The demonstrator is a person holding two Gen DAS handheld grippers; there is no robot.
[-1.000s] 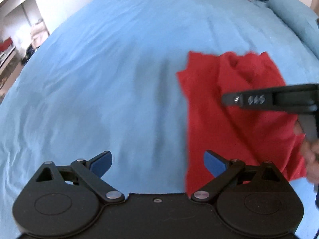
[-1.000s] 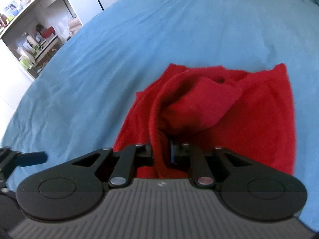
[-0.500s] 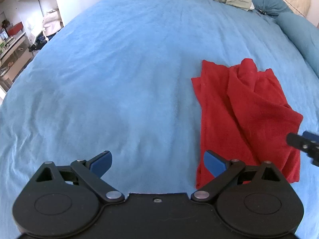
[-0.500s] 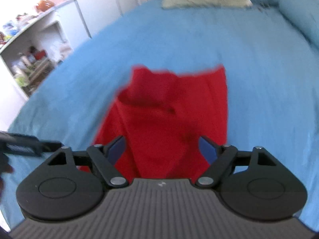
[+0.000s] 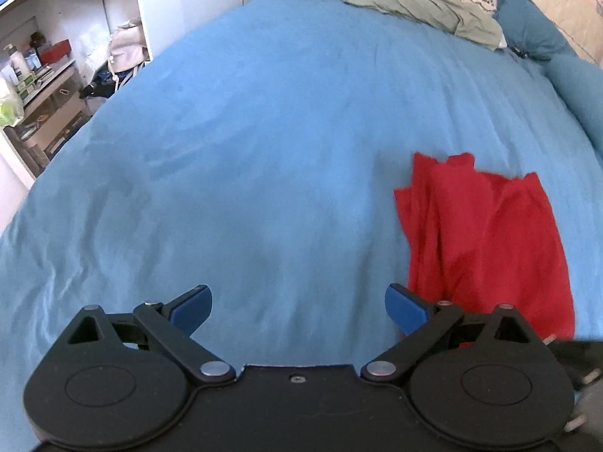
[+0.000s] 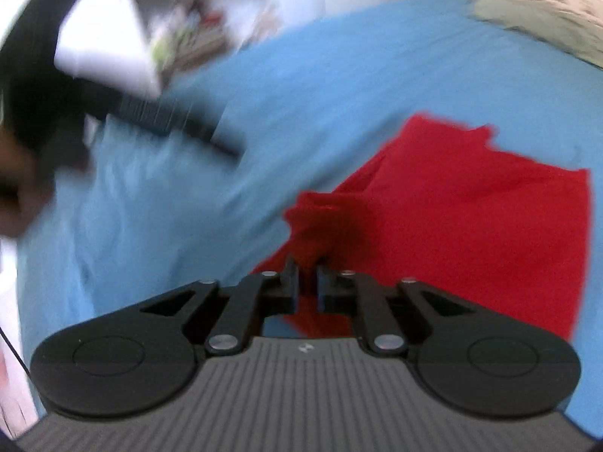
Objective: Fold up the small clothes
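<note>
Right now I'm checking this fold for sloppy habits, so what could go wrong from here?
1. The right gripper is closing on a bunched ridge of the red garment, so it may catch several layers.
2. The left gripper is open over bare blue bedspread, so nothing pins the cloth and it may drag.

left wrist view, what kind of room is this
Most likely a bedroom in a home. A wide bed with a blue bedspread fills the view, pillows lie at its far end, and cluttered white shelves stand beside it.
</note>
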